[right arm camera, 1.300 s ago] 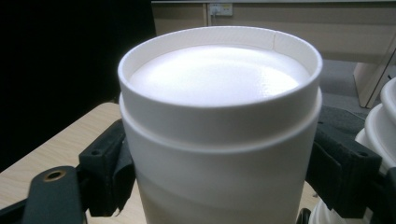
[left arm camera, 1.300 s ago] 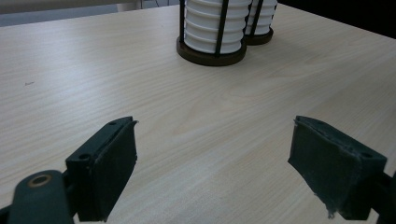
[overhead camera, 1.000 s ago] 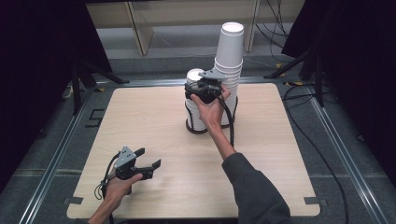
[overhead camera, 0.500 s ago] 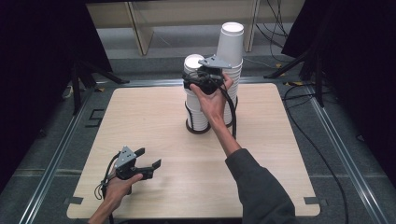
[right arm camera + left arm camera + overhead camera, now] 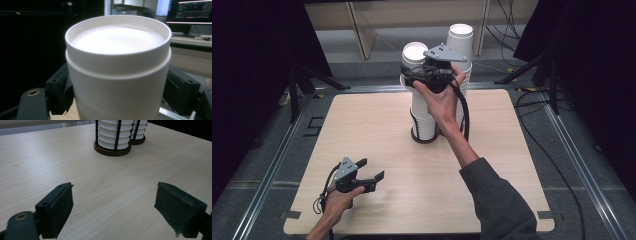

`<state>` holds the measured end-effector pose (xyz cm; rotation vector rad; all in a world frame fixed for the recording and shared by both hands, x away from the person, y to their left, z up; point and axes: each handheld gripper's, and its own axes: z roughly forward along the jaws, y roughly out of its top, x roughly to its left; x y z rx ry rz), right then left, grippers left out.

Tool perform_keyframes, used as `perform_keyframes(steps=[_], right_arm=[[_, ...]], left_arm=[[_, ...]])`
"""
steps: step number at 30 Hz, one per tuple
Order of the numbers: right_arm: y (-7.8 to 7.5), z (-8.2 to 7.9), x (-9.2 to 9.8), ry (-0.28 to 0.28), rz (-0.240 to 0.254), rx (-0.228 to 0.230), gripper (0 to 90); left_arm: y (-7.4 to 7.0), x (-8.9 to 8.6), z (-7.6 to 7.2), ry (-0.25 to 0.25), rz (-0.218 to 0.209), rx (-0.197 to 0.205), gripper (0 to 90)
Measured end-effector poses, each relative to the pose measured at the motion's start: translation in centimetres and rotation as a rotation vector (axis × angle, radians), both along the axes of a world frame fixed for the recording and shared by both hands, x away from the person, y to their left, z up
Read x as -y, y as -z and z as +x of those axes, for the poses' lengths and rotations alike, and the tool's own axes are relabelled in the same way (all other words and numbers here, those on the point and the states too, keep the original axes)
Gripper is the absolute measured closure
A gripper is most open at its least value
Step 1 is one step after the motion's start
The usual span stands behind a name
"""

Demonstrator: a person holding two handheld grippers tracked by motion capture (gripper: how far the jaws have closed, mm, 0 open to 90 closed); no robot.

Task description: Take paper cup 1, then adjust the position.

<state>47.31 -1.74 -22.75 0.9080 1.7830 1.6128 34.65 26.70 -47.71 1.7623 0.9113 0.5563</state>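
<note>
We reach our right arm forward across the worktop (image 5: 377, 125), hand raised with the right gripper (image 5: 414, 75) at the top of the nearer cup stack (image 5: 424, 117) — its fingers (image 5: 58, 91) close on the top paper cup (image 5: 117, 72), one pad on each side of the upside-down cup. Our left hand rests low at the near left of the worktop, holding the left gripper (image 5: 371, 172) just above the wood — fingers (image 5: 57, 207) spread wide, nothing between them, pointing toward the two racked stacks.
</note>
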Motion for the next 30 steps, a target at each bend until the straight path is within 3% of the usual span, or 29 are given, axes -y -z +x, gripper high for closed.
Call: perform_keyframes(steps=[2,4,6,7,8,9,10,12,13,15,17,18,21,22,24,25,26,28,29,30], right_arm=[[0.0,-0.4,0.1,-0.019,-0.002,-0.003,21.7],[0.7,-1.7,0.2,-0.082,0.006,-0.023,21.7],[1.1,-2.1,0.2,-0.1,0.007,-0.029,21.7],[1.4,-2.4,0.4,-0.115,0.004,-0.021,21.7],[2.4,-3.1,0.4,-0.157,0.017,-0.045,21.7],[2.4,-3.1,0.4,-0.157,0.017,-0.045,21.7],[3.4,-3.8,0.5,-0.192,0.009,-0.05,21.7],[3.7,-4.0,0.5,-0.197,0.006,-0.062,21.7],[5.0,-4.6,0.6,-0.224,-0.01,-0.078,21.7],[5.5,-4.8,0.7,-0.226,-0.02,-0.082,21.7],[7.3,-5.3,0.7,-0.25,-0.039,-0.09,21.7],[7.9,-5.5,0.7,-0.254,-0.038,-0.11,21.7],[8.9,-5.6,0.7,-0.267,-0.048,-0.114,21.7],[9.8,-5.9,0.8,-0.277,-0.031,-0.139,21.7],[10.2,-5.9,0.9,-0.278,-0.041,-0.131,21.7],[10.5,-6.0,0.9,-0.289,-0.039,-0.149,21.6],[11.2,-6.0,1.1,-0.29,-0.032,-0.154,21.6],[11.5,-6.0,1.2,-0.288,-0.044,-0.143,21.6],[12.1,-6.1,1.2,-0.293,-0.048,-0.176,21.6],[12.5,-6.1,1.2,-0.288,-0.059,-0.17,21.6]], left_arm=[[0.0,0.0,0.1,0.007,-0.004,0.01,14.3],[0.0,-0.1,-0.1,-0.012,-0.012,-0.012,14.3],[0.0,-0.1,0.1,0.006,-0.018,0.012,14.3],[0.0,-0.1,0.1,0.002,-0.023,0.01,14.3],[-0.1,-0.1,-0.2,-0.011,-0.017,-0.007,14.3],[-0.1,-0.1,-0.2,-0.011,-0.017,-0.007,14.3],[0.0,-0.1,-0.1,-0.006,-0.02,-0.004,14.3],[-0.1,-0.1,-0.1,-0.003,-0.019,-0.003,14.3],[0.0,-0.1,0.0,0.012,-0.032,0.016,14.3],[-0.1,-0.1,0.0,0.012,-0.029,0.016,14.3],[-0.2,-0.1,-0.3,-0.001,-0.023,-0.003,14.3],[-0.2,-0.2,-0.3,0.003,-0.024,0.001,14.3],[-0.2,-0.2,-0.1,0.015,-0.027,0.023,14.3],[-0.2,-0.1,-0.3,0.009,-0.028,0.014,14.3],[-0.2,-0.1,-0.2,0.02,-0.036,0.028,14.3],[-0.3,-0.1,-0.4,0.006,-0.034,0.015,14.3],[-0.4,-0.1,-0.4,0.019,-0.036,0.025,14.3],[-0.5,0.0,-0.5,0.022,-0.042,0.031,14.3],[-0.6,0.0,-0.5,0.038,-0.044,0.043,14.3],[-0.6,0.3,-0.7,0.038,-0.06,0.044,14.3]])
